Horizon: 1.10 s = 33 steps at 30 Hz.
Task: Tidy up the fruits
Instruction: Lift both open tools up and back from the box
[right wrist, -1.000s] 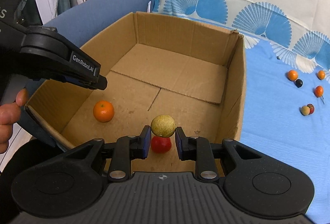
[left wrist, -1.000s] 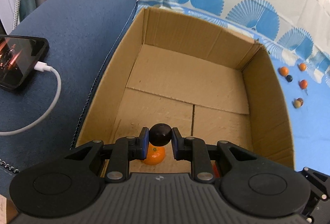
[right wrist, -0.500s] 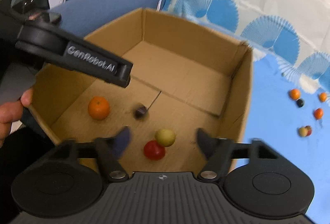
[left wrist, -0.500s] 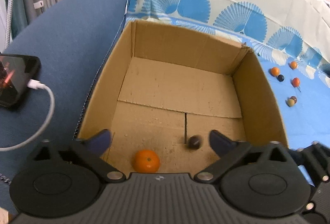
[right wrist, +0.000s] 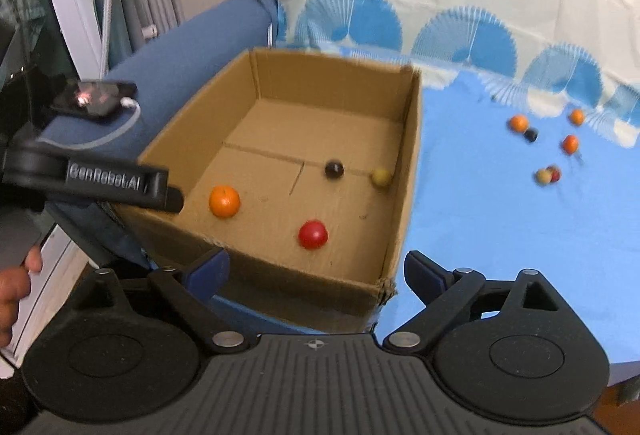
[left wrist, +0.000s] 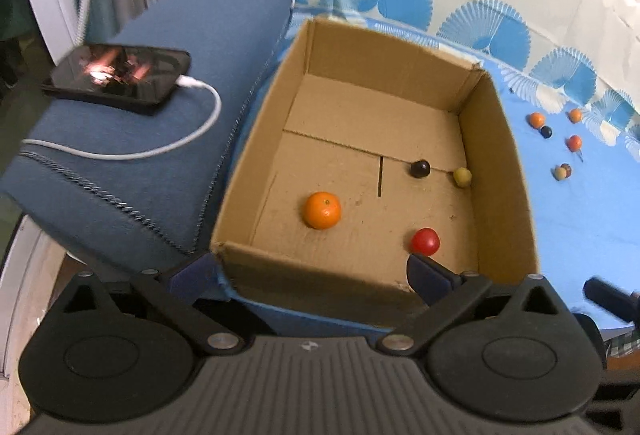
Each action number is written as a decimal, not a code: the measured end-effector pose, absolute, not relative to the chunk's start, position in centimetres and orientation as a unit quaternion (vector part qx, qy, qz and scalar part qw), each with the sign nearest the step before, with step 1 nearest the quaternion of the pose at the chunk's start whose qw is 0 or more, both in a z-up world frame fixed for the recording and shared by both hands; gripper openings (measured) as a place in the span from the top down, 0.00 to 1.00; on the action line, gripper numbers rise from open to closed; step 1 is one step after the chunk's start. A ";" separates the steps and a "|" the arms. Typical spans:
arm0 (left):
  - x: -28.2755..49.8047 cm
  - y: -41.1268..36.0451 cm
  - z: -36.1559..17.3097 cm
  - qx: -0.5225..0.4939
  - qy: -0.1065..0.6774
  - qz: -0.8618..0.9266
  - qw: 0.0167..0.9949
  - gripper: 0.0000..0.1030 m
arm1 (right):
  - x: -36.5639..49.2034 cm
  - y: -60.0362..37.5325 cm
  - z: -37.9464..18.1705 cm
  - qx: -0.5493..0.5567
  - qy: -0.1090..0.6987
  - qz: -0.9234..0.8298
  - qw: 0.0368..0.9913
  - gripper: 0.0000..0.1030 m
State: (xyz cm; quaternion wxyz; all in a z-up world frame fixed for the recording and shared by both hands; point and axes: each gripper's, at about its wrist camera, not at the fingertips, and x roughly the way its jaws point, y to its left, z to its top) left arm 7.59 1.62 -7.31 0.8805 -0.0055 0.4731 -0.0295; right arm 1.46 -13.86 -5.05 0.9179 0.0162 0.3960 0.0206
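Note:
An open cardboard box (left wrist: pixel 504 171) (right wrist: pixel 408 171) holds an orange (left wrist: pixel 322 210) (right wrist: pixel 224 201), a red fruit (left wrist: pixel 425 241) (right wrist: pixel 313 234), a dark fruit (left wrist: pixel 420 168) (right wrist: pixel 333 169) and a yellow-green fruit (left wrist: pixel 462 177) (right wrist: pixel 381 177). Several small fruits (left wrist: pixel 560 143) (right wrist: pixel 548 147) lie on the blue cloth to the right. My left gripper (left wrist: pixel 308 273) is open and empty above the box's near wall. My right gripper (right wrist: pixel 316 269) is open and empty above the box's near right corner. The left gripper's finger also shows in the right wrist view (right wrist: pixel 120 187).
A phone (left wrist: pixel 118 78) with a white charging cable (left wrist: pixel 168 145) lies on the blue sofa arm (left wrist: pixel 160 115) left of the box. The blue patterned cloth (right wrist: pixel 500 227) covers the surface right of the box. A hand (right wrist: pixel 16 287) shows at the left edge.
Both grippers opened and dropped their fruits into the box: the left the dark one, the right the yellow-green one. Both grippers then pulled back and up; the fruits rolled toward the box's right side.

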 end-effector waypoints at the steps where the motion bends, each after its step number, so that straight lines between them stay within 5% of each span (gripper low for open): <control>1: 7.0 1.5 -6.8 -0.003 0.467 -0.029 0.884 0.00 | 1.5 -13.9 -5.1 0.016 0.396 0.021 0.918 0.07; 14: -1.1 -0.1 -2.6 0.016 0.406 -0.046 0.913 0.00 | -6.9 -14.0 1.0 -0.002 0.289 0.000 0.957 0.02; 33: -5.0 0.2 -0.6 0.011 0.379 -0.044 0.924 0.00 | -11.1 -13.3 2.9 -0.008 0.249 -0.003 0.968 0.01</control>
